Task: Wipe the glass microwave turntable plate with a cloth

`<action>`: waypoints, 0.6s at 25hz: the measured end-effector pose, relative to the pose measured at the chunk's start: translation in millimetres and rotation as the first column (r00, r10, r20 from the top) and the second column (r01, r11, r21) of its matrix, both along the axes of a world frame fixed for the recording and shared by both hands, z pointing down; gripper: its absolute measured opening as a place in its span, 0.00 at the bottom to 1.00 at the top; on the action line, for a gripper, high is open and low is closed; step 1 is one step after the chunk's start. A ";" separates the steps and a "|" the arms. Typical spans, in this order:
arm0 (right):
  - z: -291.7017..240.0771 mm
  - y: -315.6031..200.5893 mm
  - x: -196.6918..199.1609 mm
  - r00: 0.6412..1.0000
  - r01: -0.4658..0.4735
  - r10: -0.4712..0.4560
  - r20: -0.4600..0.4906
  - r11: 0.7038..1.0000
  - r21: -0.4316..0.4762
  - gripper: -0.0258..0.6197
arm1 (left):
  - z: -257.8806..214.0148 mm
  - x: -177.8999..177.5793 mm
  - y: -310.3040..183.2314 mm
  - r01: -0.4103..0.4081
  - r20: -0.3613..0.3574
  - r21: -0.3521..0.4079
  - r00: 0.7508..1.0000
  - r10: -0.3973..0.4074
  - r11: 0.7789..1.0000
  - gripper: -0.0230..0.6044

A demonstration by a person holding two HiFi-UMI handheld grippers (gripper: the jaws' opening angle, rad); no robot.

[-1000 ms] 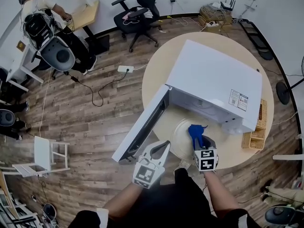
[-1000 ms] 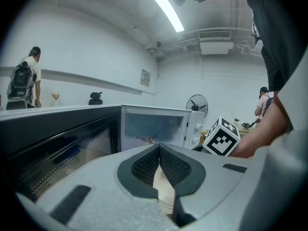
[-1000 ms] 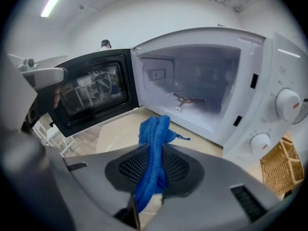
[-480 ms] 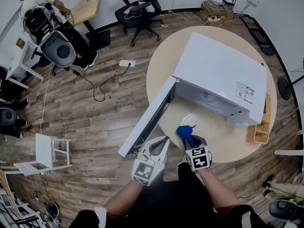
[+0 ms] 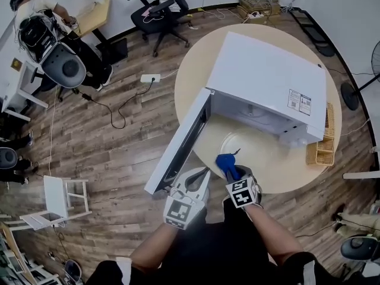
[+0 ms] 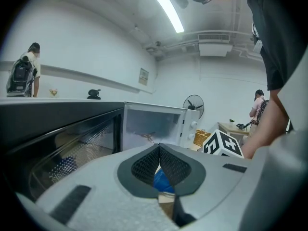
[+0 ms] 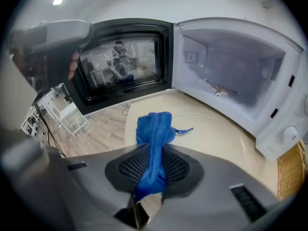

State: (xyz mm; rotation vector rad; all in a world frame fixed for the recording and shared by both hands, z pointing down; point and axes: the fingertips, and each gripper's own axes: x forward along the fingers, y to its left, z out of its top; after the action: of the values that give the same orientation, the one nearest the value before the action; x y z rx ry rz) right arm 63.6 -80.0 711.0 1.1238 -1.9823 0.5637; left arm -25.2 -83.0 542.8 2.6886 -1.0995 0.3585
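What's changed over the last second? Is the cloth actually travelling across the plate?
The right gripper, shut on the blue cloth throughout, has dragged it leftward from about the middle of the glass plate to its near-left rim. Unchanged: the left gripper stays shut and empty beside the open microwave door, and the plate has not shifted.

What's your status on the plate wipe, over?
Right gripper shut on blue cloth, left gripper shut, empty. Clear glass turntable plate on round table, before open white microwave. Nothing blocking.

Plate (image 5: pixel 256 152) rim partly hidden (behind cloth (image 5: pixel 225 162))
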 end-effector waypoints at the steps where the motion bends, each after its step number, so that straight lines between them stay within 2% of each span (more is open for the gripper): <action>1: 0.2 -0.2 2.1 1.000 -0.002 0.002 -0.006 1.000 0.004 0.16 | 0.6 1.0 -0.3 -0.005 -0.001 -0.001 1.000 0.005 1.000 0.05; 15: 4.8 4.6 65.5 0.991 -0.127 0.127 -0.048 0.992 0.012 0.17 | -0.3 16.3 0.5 -0.051 -0.004 0.006 0.999 0.051 0.999 0.05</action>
State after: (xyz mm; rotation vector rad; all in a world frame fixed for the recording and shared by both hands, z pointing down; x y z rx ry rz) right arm 129.2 -75.4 715.7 1.2643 -1.8830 0.5883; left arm -9.0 -82.5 542.5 2.7259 -1.0340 0.3580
